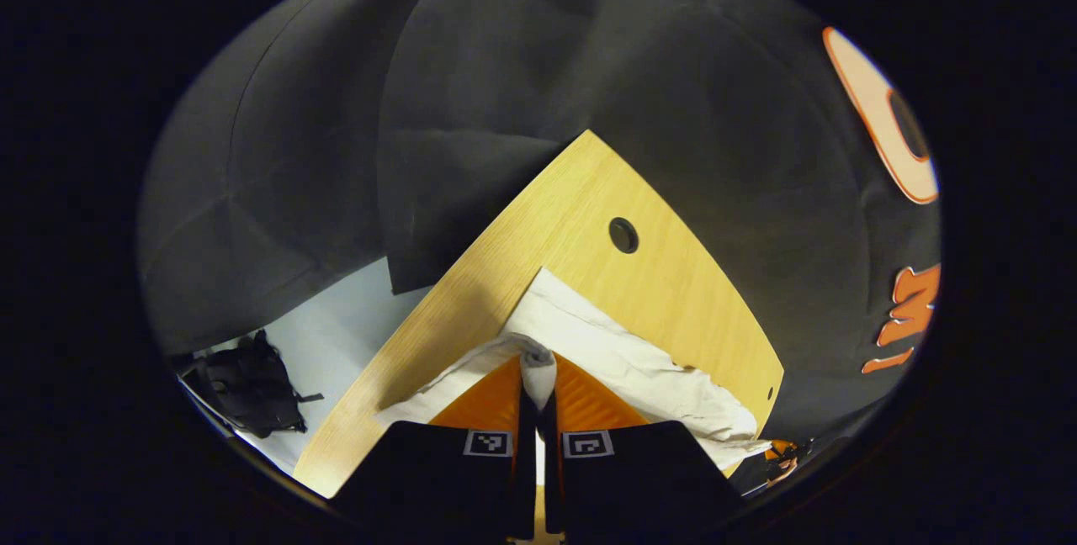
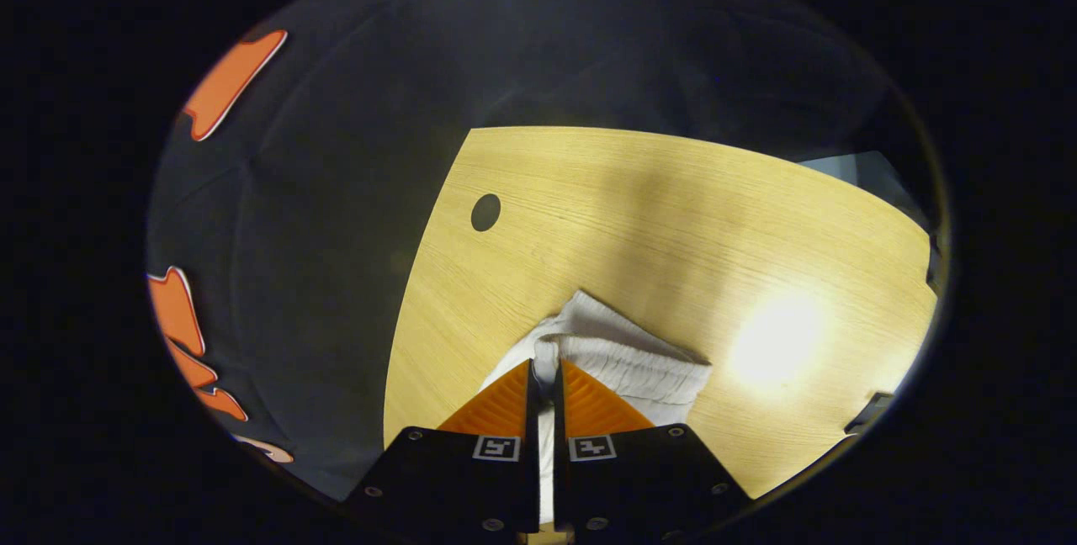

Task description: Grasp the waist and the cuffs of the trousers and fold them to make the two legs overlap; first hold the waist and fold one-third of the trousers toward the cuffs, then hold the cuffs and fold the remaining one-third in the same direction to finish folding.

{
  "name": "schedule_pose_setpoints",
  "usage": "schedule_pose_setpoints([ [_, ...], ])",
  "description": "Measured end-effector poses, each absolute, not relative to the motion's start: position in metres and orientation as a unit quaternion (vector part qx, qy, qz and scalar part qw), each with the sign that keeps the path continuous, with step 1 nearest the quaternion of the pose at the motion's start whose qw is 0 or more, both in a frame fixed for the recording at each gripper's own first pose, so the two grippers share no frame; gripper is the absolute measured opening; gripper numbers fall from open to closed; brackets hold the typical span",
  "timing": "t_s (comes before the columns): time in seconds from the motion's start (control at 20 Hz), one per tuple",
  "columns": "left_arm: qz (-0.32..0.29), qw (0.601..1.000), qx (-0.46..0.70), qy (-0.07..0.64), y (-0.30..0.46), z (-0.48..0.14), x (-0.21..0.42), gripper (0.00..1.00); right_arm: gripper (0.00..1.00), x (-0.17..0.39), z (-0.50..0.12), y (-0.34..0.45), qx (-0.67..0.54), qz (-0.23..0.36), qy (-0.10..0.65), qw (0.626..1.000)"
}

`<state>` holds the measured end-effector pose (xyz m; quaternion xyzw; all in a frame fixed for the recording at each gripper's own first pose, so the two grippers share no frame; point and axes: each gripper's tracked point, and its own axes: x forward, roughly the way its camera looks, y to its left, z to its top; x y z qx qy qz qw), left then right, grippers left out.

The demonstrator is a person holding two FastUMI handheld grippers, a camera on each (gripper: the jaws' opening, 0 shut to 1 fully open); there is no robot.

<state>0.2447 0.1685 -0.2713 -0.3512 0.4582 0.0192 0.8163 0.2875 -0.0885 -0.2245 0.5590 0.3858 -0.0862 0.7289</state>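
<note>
- Both sets of jaws stand nearly closed, each pinching a fold of white cloth between its two fingers.
- Wooden table [image 2: 639, 217] spreads ahead of the right gripper [image 2: 545, 377], its pale top catching a bright glare to the right of the jaws; in the left gripper view the same top runs away from the jaws as a narrowing wedge.
- White trousers [image 1: 639, 360] lie crumpled on the table just beyond the left gripper [image 1: 537, 381], spreading away to the right of its jaws, with one bunched edge drawn up between the fingers.
- Seen in the right gripper view, the ribbed band of the trousers [image 2: 627, 360] rests on the wood directly in front of the jaws, a small pleat of it caught between the fingertips.
- Black bag [image 1: 248, 385] sits on the pale floor, well off to the left of the left jaws.
- Round cable hole [image 2: 485, 212] marks the tabletop ahead and left of the right jaws.
</note>
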Motion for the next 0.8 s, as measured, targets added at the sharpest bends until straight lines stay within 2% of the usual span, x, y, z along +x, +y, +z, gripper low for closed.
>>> schedule_pose_setpoints([
  [0.25, 0.026, 0.820, -0.346, 0.455, 0.167, -0.272, 0.265, 0.09, 0.07, 0.297, -0.233, -0.083, 0.613, -0.076, 0.364, 0.697],
  [0.3, 0.030, 0.822, -0.337, 0.458, 0.171, -0.269, 0.266, 0.10, 0.06, 0.297, -0.233, -0.083, 0.620, -0.077, 0.357, 0.695],
  [0.35, 0.039, 0.829, -0.327, 0.452, 0.175, -0.272, 0.275, 0.17, 0.08, 0.300, -0.229, -0.081, 0.628, -0.074, 0.347, 0.693],
  [0.4, 0.043, 0.834, -0.325, 0.444, 0.177, -0.269, 0.282, 0.17, 0.09, 0.302, -0.227, -0.080, 0.636, -0.065, 0.335, 0.692],
  [0.45, 0.048, 0.840, -0.330, 0.428, 0.178, -0.262, 0.287, 0.34, 0.13, 0.306, -0.226, -0.078, 0.639, -0.057, 0.324, 0.695],
  [0.5, 0.041, 0.841, -0.333, 0.424, 0.171, -0.260, 0.287, 0.37, 0.16, 0.308, -0.225, -0.079, 0.641, -0.053, 0.311, 0.700],
  [0.6, 0.026, 0.847, -0.339, 0.409, 0.161, -0.245, 0.289, 0.39, 0.25, 0.310, -0.221, -0.080, 0.636, -0.048, 0.294, 0.712],
  [0.7, 0.012, 0.857, -0.324, 0.401, 0.153, -0.227, 0.281, 0.48, 0.29, 0.307, -0.215, -0.085, 0.619, -0.043, 0.293, 0.727],
  [0.8, -0.007, 0.865, -0.304, 0.399, 0.138, -0.213, 0.276, 0.71, 0.37, 0.296, -0.218, -0.093, 0.591, -0.040, 0.300, 0.748],
])
